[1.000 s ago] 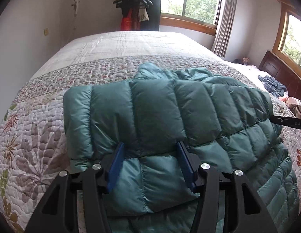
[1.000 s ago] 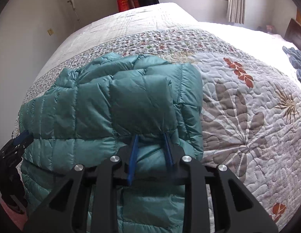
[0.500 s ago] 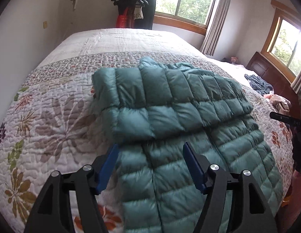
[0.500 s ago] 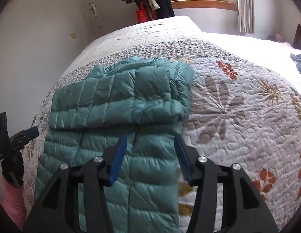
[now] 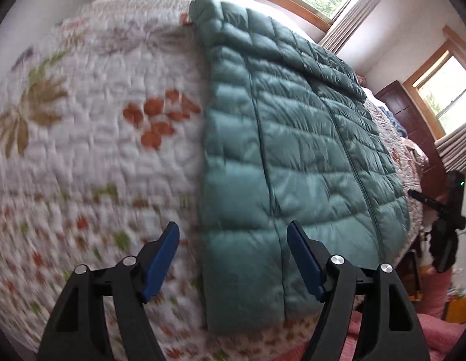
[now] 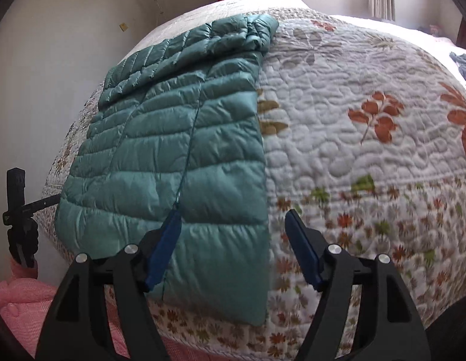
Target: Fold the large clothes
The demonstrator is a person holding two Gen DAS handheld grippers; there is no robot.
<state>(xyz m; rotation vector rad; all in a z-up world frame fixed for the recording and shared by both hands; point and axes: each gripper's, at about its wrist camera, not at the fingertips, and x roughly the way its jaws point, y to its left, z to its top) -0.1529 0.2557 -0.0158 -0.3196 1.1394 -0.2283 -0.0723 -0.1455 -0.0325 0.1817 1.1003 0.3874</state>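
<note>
From the left wrist view, I see the left gripper (image 5: 233,255) with its blue fingers spread wide and holding nothing. It hangs above the near left corner of the jacket (image 5: 293,150), one finger over the quilt (image 5: 97,150) and the other over the hem. The teal padded jacket lies flat and lengthwise on the quilt, near the bed's near edge, with its far end doubled back over the body as a thick band. The other gripper shows as a dark shape at the right edge of this view, well clear of the fabric. From the right wrist view, I see the right gripper (image 6: 233,246) equally wide and empty, straddling the jacket's (image 6: 172,150) near right edge: one finger over the padding, the other over the bare quilt (image 6: 368,150). The folded band is visible at the far end here too. I judge that the first fold is laid and the step in hand is approach to the hem for the next fold. The next move calls for lowering both grippers onto the two near corners, closing on the full padded thickness, then lifting evenly and carrying the hem toward the far band. The slick shell may slip if the bite is shallow.
</note>
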